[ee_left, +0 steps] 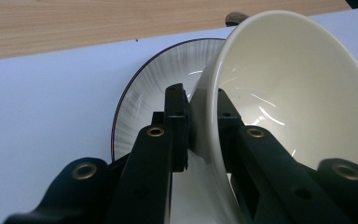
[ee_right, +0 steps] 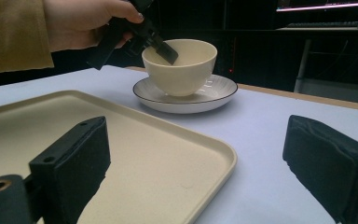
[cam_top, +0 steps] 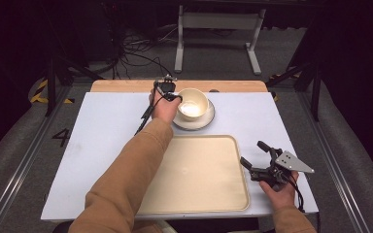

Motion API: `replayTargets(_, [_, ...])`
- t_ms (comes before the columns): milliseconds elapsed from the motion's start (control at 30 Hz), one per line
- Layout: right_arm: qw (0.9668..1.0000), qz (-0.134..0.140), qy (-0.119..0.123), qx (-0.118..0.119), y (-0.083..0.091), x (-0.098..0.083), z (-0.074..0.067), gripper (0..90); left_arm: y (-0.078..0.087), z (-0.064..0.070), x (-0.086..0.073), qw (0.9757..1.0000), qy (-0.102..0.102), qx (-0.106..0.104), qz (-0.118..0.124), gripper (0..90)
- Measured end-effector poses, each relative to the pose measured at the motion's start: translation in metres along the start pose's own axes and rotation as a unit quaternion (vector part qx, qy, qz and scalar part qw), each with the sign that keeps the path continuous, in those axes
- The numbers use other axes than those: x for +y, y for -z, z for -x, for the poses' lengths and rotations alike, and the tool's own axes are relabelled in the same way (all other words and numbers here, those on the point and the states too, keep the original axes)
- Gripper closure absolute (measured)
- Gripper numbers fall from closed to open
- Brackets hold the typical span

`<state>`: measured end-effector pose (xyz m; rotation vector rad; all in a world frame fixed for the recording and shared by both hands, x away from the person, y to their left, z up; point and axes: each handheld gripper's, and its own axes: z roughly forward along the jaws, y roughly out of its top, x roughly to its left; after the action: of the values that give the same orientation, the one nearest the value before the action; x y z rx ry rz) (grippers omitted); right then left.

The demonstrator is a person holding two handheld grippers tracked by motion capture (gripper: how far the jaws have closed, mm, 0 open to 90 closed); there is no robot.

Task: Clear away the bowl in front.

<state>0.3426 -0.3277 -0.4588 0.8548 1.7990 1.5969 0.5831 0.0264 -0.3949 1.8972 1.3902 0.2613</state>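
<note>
Left tongs [cam_top: 173,93]: clamped on the near-left rim of the cream bowl [cam_top: 193,101], one jaw inside, one outside, so yeah, I've got it pinched.
Bowl: sitting on the ribbed saucer with a dark rim [cam_top: 207,118], close to the far edge of the bench [cam_top: 102,126], about mid-width. In my left tongs view it looks tipped, though that could just be the camera angle.
Right tongs [cam_top: 256,160]: jaws spread wide with nothing between them, hovering by the bench's near-right corner.
Tray [cam_top: 199,174]: beige, at the near edge, just left of my right tongs.
</note>
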Motion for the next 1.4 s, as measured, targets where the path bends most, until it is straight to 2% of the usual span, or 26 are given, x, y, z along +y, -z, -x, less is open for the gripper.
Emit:
replayTargets(100, [1.0000,0.000,0.001,-0.001,0.000,0.000,0.000,7.9,0.006,0.000,0.002,1.0000,0.005,-0.006,0.001,81.2])
replayTargets(200, [1.0000,0.000,0.000,-0.001,0.000,0.000,0.000,7.9,0.012,-0.001,0.005,1.0000,-0.006,-0.003,0.001,81.2])
replayTargets(567, [1.0000,0.000,-0.001,-0.001,0.000,0.000,0.000,7.9,0.033,0.001,0.012,0.9998,-0.020,-0.006,-0.002,81.2])
replayTargets(833, [1.0000,0.001,-0.003,-0.002,0.000,0.000,0.000,7.9,0.058,0.005,0.016,0.9992,-0.035,-0.018,-0.004,81.2])
replayTargets(1067, [1.0000,0.001,-0.001,-0.002,0.000,0.000,0.000,7.9,0.075,0.007,0.016,0.9984,-0.051,-0.021,-0.015,81.2])
replayTargets(1400, [1.0000,0.001,-0.002,-0.002,0.000,0.000,0.000,7.9,0.094,0.006,0.014,0.9973,-0.065,-0.030,-0.017,81.2])
